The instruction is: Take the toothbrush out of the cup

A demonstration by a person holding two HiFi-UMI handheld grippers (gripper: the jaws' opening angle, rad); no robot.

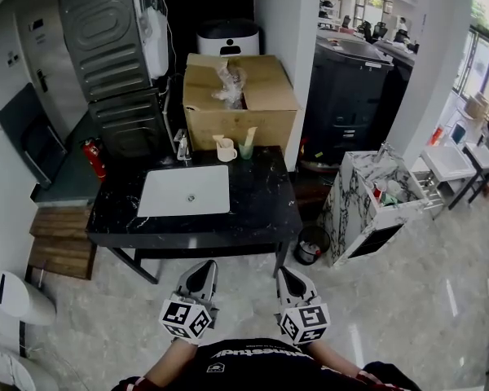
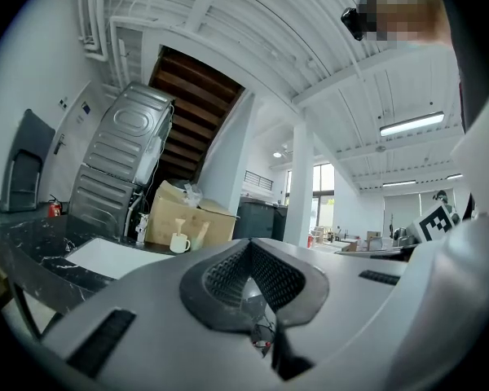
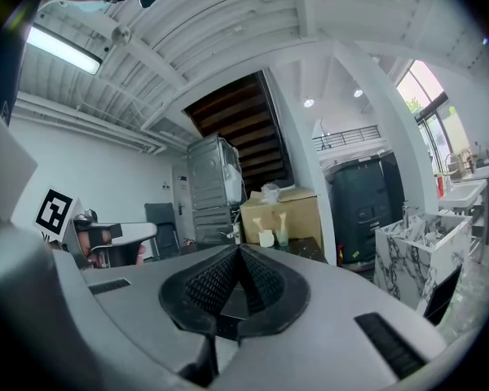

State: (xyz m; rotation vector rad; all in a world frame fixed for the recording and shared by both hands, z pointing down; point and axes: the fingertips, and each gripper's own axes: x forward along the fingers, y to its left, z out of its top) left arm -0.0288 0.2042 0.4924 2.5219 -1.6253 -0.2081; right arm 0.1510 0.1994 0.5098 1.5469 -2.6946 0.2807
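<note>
A cream mug [image 1: 226,150] and a green cup [image 1: 246,149] stand at the back of the black marble counter [image 1: 261,202], each with a pale stick-like item in it. I cannot tell which item is the toothbrush. The same mug [image 2: 179,243] [image 3: 266,237] and green cup [image 2: 197,239] [image 3: 282,236] show small and far off in both gripper views. My left gripper [image 1: 204,271] [image 2: 248,247] and right gripper [image 1: 290,275] [image 3: 239,251] hang side by side in front of the counter, well short of it. Both are shut with nothing between the pads.
A white sink [image 1: 185,191] is set into the counter's left half, with a faucet [image 1: 182,147] behind it. A cardboard box [image 1: 238,96] stands behind the cups. To the right are a marble cabinet [image 1: 375,202] and a small bin [image 1: 310,249]. A fire extinguisher [image 1: 94,158] stands left.
</note>
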